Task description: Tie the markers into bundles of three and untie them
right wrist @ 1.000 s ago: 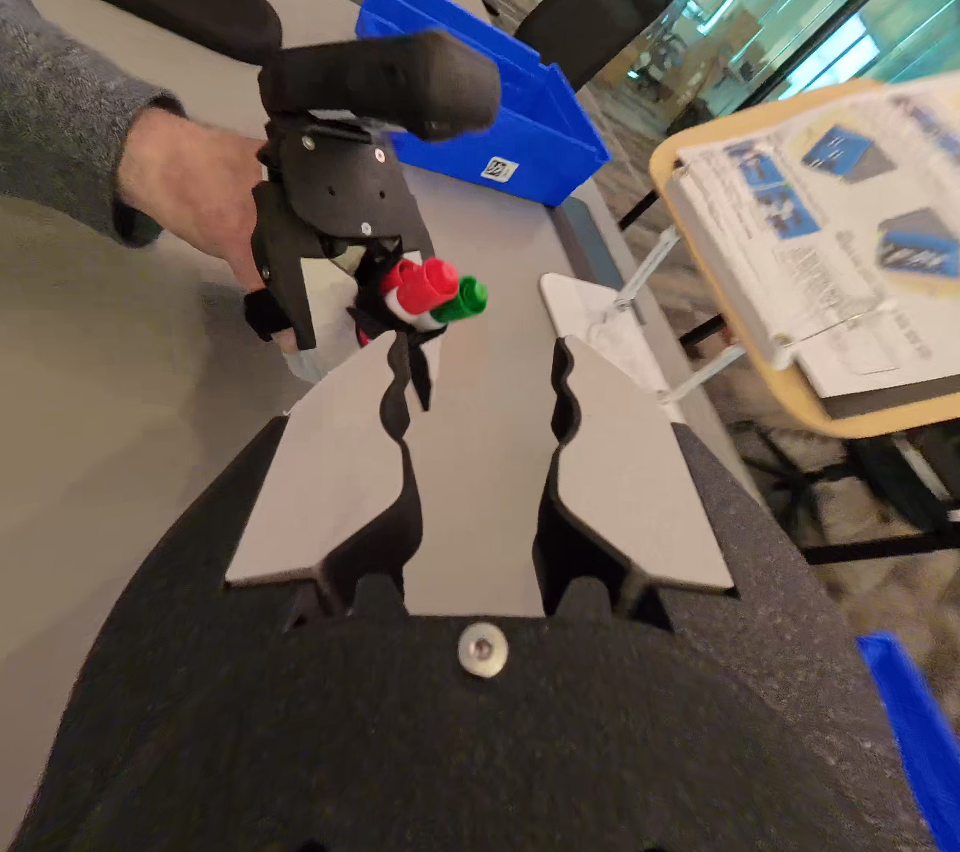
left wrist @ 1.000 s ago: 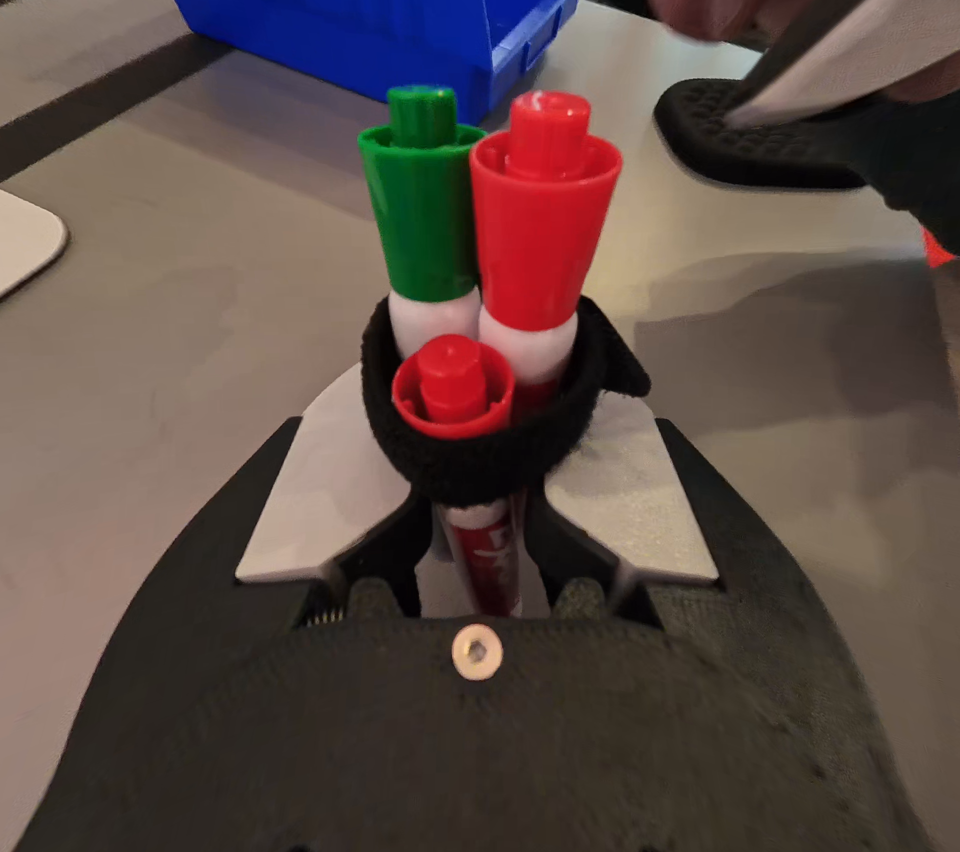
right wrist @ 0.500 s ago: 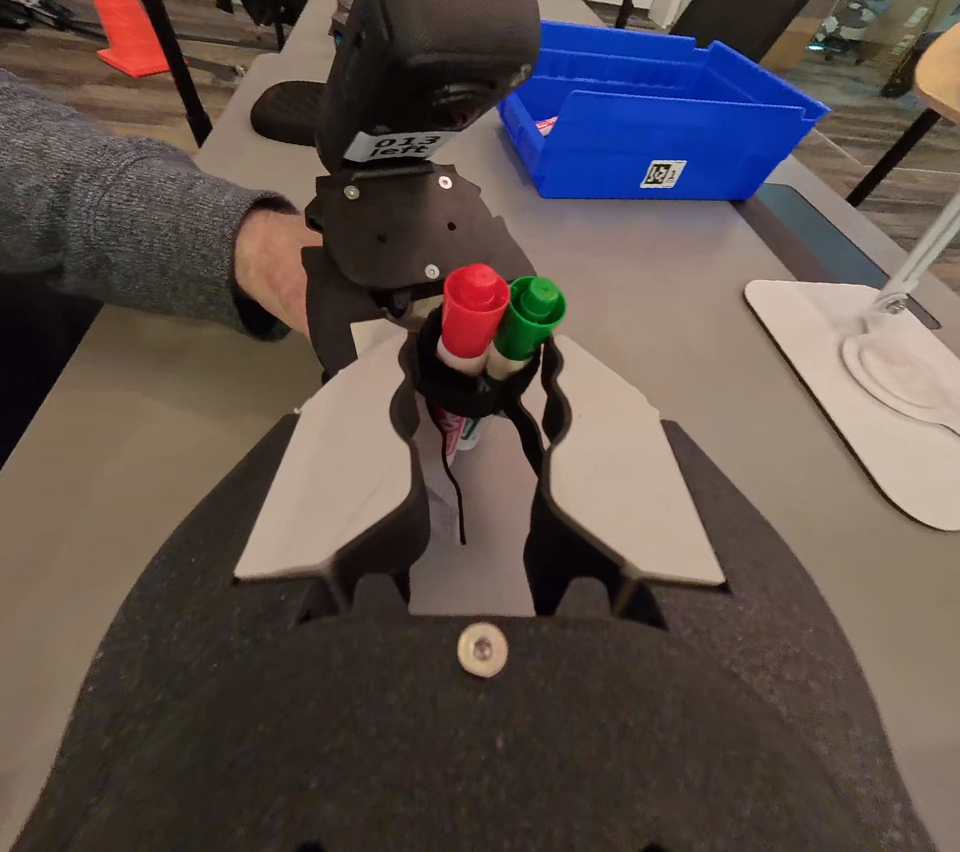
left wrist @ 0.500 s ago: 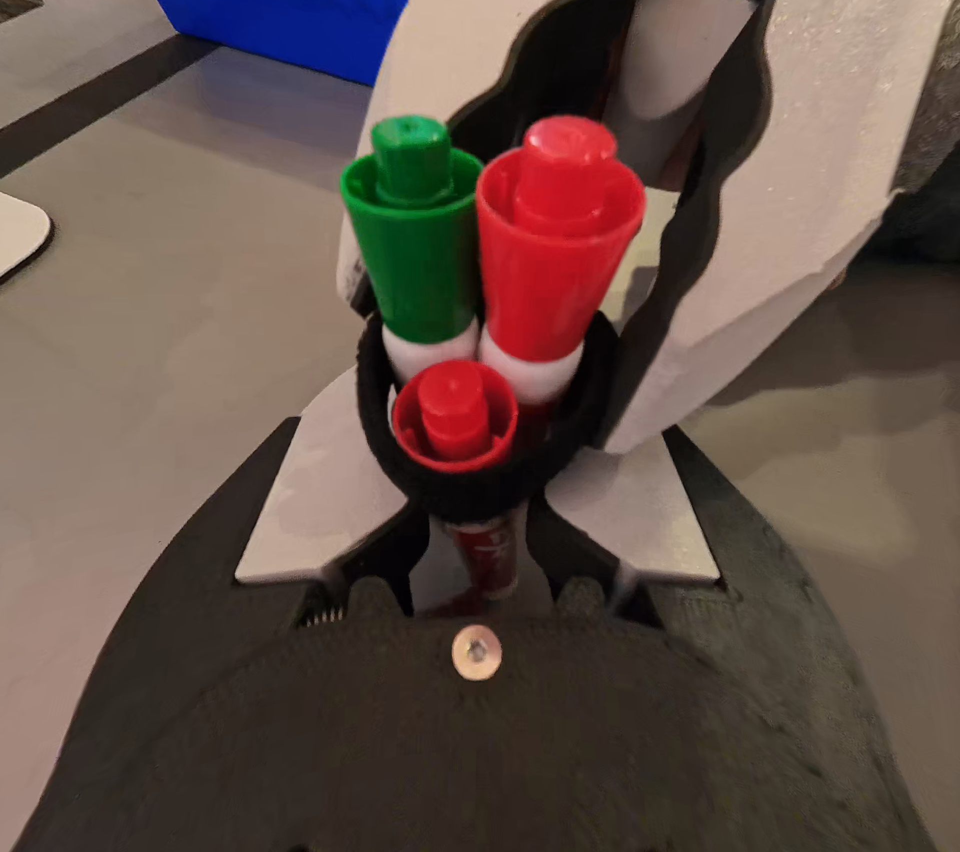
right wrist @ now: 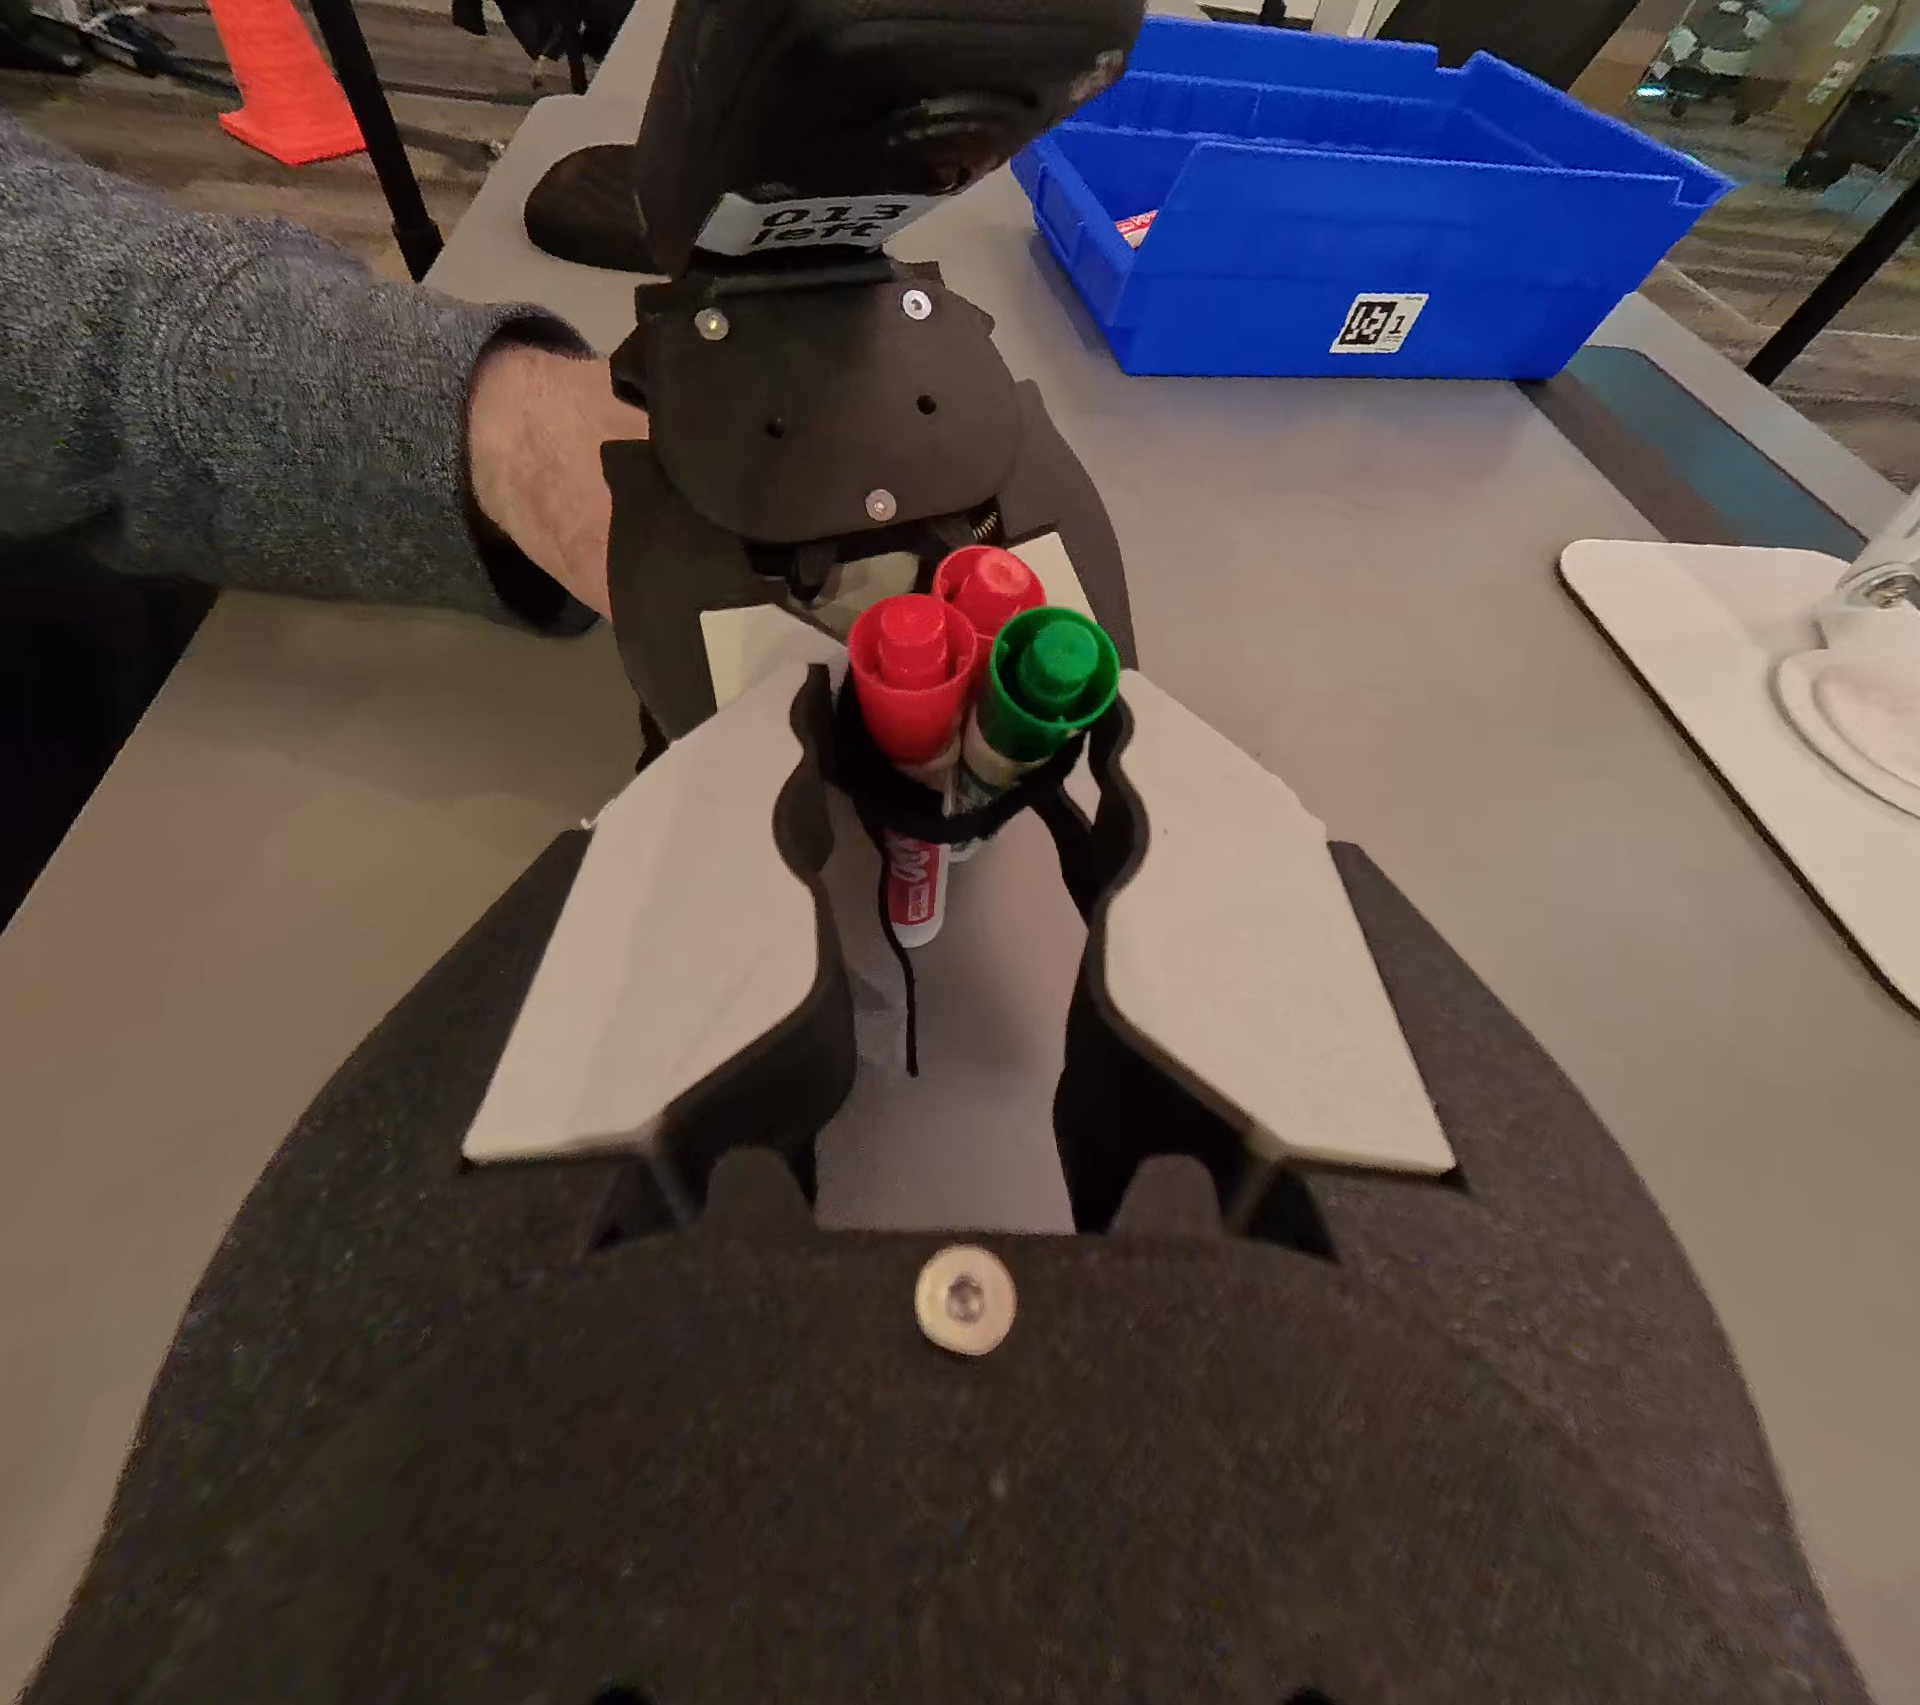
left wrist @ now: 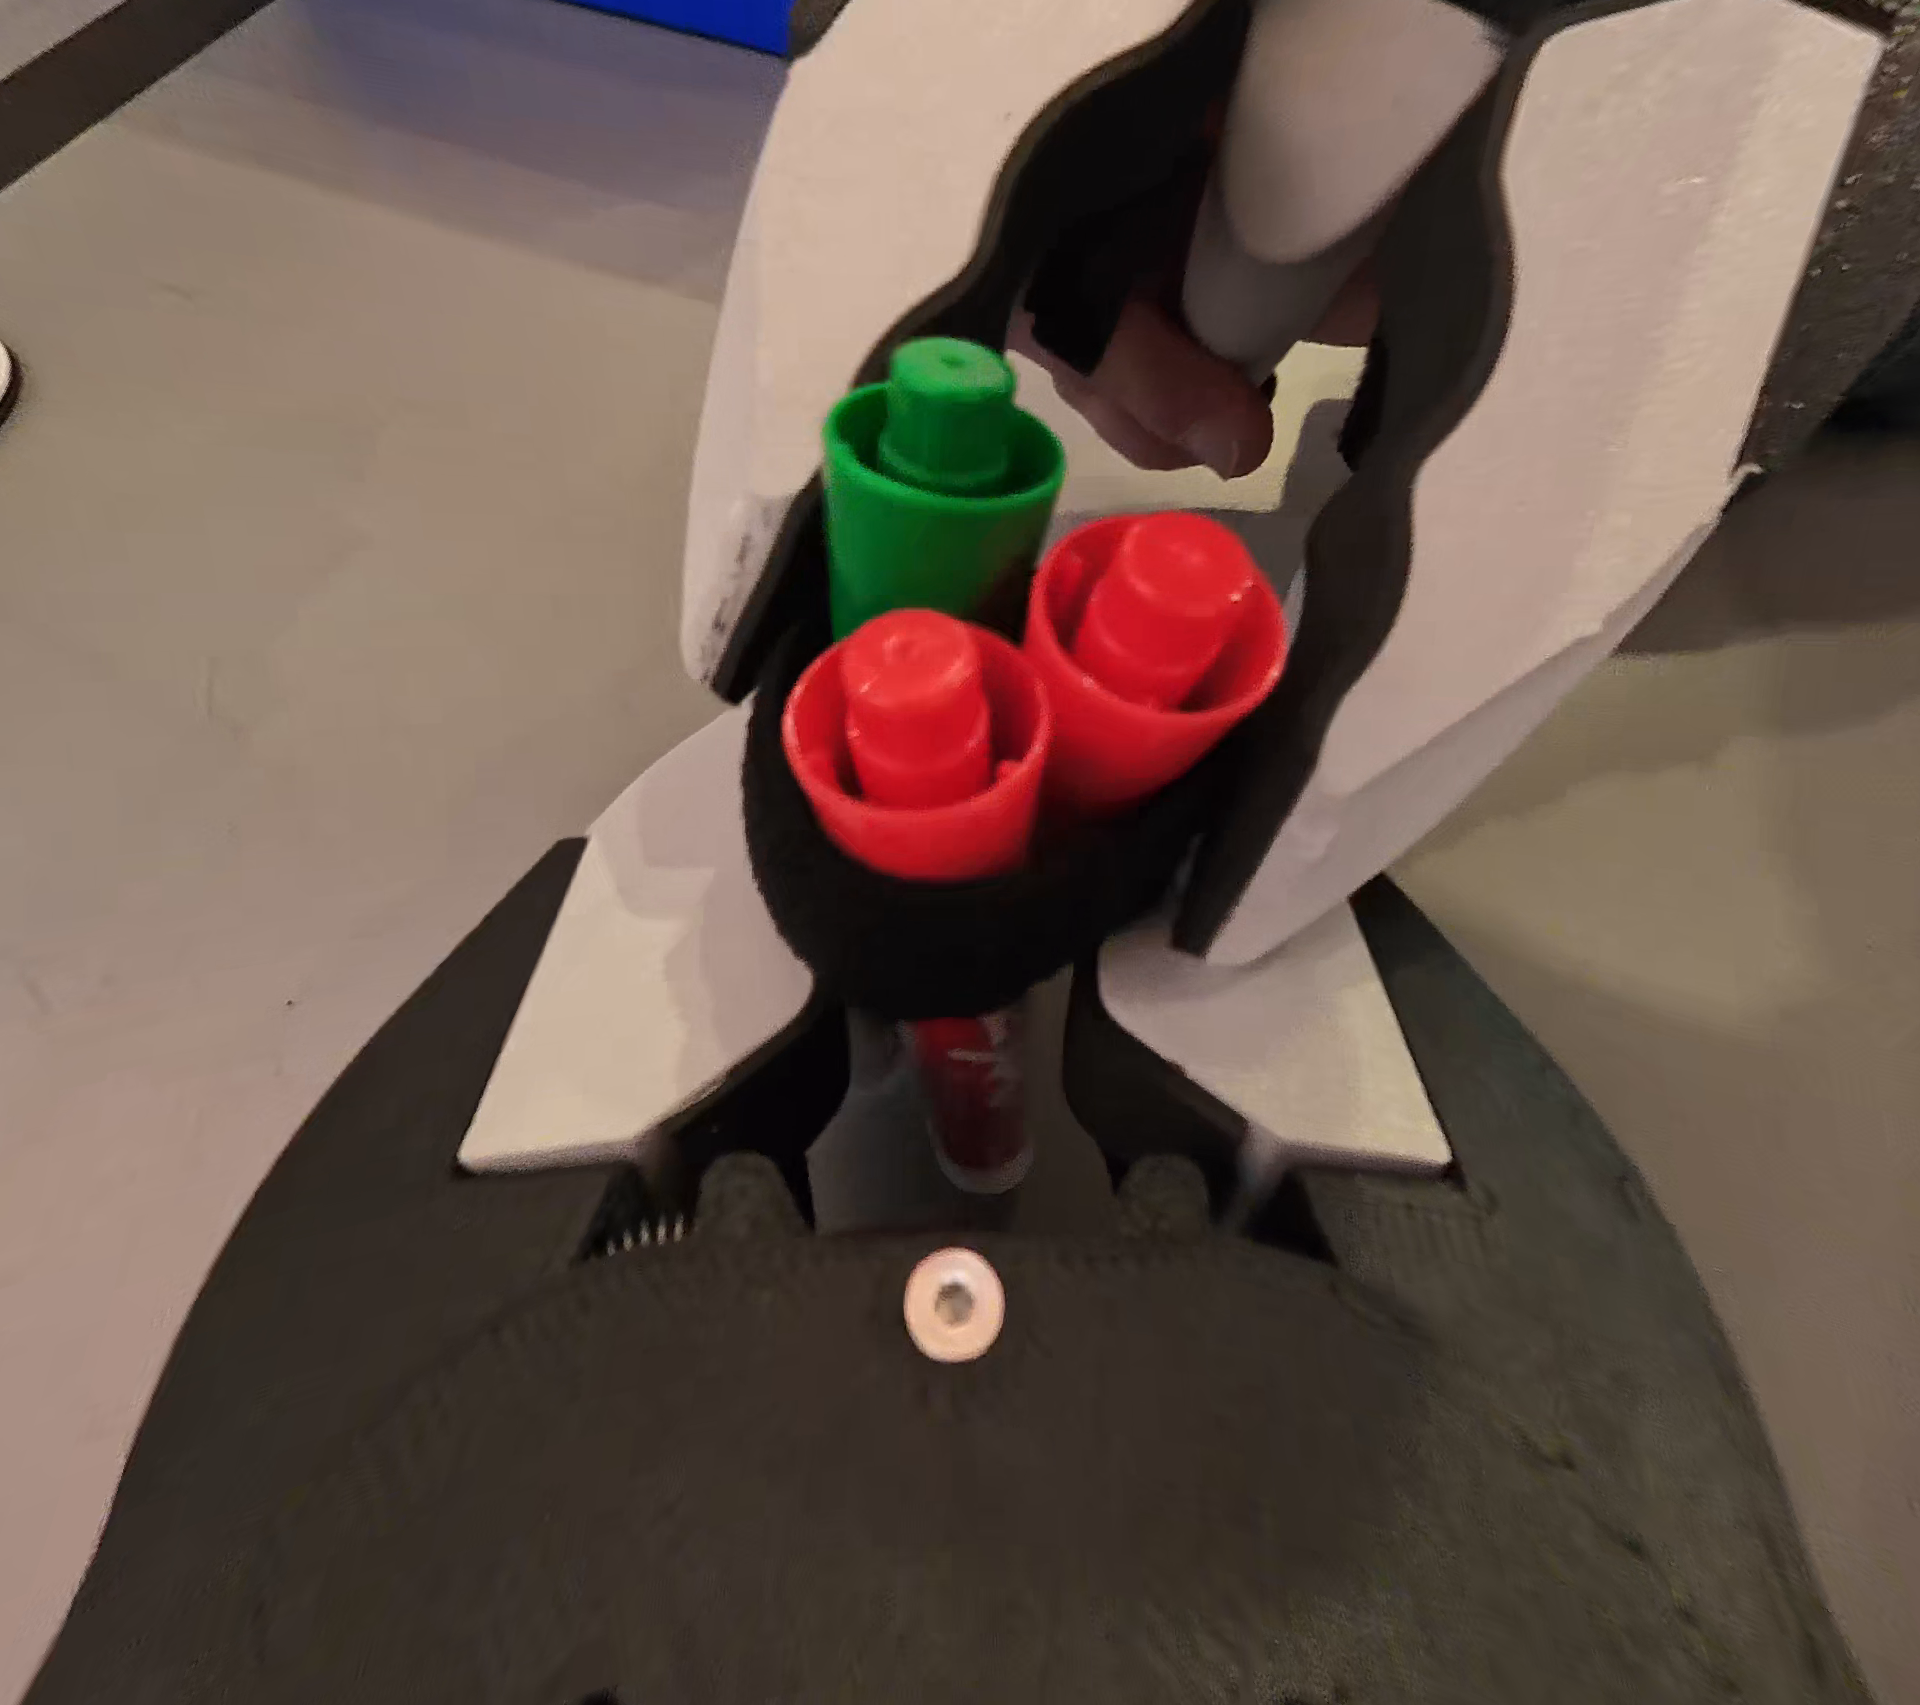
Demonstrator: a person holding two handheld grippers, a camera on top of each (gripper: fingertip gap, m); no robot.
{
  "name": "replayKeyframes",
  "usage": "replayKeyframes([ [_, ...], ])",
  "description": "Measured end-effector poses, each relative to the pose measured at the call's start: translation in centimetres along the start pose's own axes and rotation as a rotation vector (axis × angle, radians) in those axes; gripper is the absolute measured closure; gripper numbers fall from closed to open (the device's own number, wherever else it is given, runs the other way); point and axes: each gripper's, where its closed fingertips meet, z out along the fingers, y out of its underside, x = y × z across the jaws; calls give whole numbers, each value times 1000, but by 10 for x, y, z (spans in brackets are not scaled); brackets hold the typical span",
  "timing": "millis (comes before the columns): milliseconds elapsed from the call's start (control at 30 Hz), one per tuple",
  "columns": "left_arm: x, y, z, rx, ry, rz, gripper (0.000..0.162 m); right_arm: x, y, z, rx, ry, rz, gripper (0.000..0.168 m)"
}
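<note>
Left gripper (left wrist: 940,980) still squeezing markers (left wrist: 997,679). Right gripper (right wrist: 961,782), far at 2 o'clock before, now spread wide around band (left wrist: 914,928). Untying starting.

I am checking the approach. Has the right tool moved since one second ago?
Yes. The right tool came toward the blue bin, and its fingers now flank the marker bundle.

Three markers are sitting bundled together: a green-capped marker (left wrist: 940,502) and two red-capped markers, one (left wrist: 914,772) lowest in the left wrist view, the other (left wrist: 1153,658) beside it. Their caps are touching, ends pointing up and away from the surface. A black band (left wrist: 914,938) is wrapping around their white barrels just below the caps, and a thin black strand (right wrist: 904,980) is hanging down from it.
</note>
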Motion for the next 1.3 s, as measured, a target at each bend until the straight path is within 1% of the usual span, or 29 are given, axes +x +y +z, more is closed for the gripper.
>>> replayKeyframes([
  [67,2,0,-2,9,17,-9,115,0,1,-1,-2,8,-3,118],
  [167,3,3,-4,1,29,-19,116,-2,1,-1,-2,-15,17,117],
  [200,2,3,-4,0,25,-17,119,-2,2,0,2,-14,21,118],
  [233,3,3,-4,-3,28,-13,120,-3,1,1,10,-20,28,123],
  [367,3,4,-4,-5,26,-10,120,-3,1,2,42,-48,83,128],
  [400,3,3,-4,-4,22,-4,121,-1,2,1,40,-43,88,126],
  [467,3,3,-4,-3,13,11,121,0,2,1,39,-44,99,117],
  [533,3,3,-4,-1,1,24,123,-4,-5,4,71,-67,111,119],
  [600,4,3,-4,0,8,25,123,-6,-7,10,74,-65,108,126],
  [800,0,4,-7,7,-17,21,123,-6,-7,16,88,-96,176,126],
  [900,1,0,-9,33,-43,46,124,-8,-10,14,64,-83,145,129],
  [967,1,-11,-10,100,-66,60,121,-6,-15,10,46,-43,98,133],
  [1067,-4,-23,-7,159,-101,57,121,-1,-16,5,-43,7,36,134],
  [1133,-6,-18,-3,115,-110,41,121,2,-12,6,-72,13,30,133],
  [1200,-7,-17,-3,104,-120,41,112,1,-10,7,-42,-23,95,131],
  [1300,-2,-11,-3,70,-116,64,108,-3,-8,8,-4,-59,144,125],
])
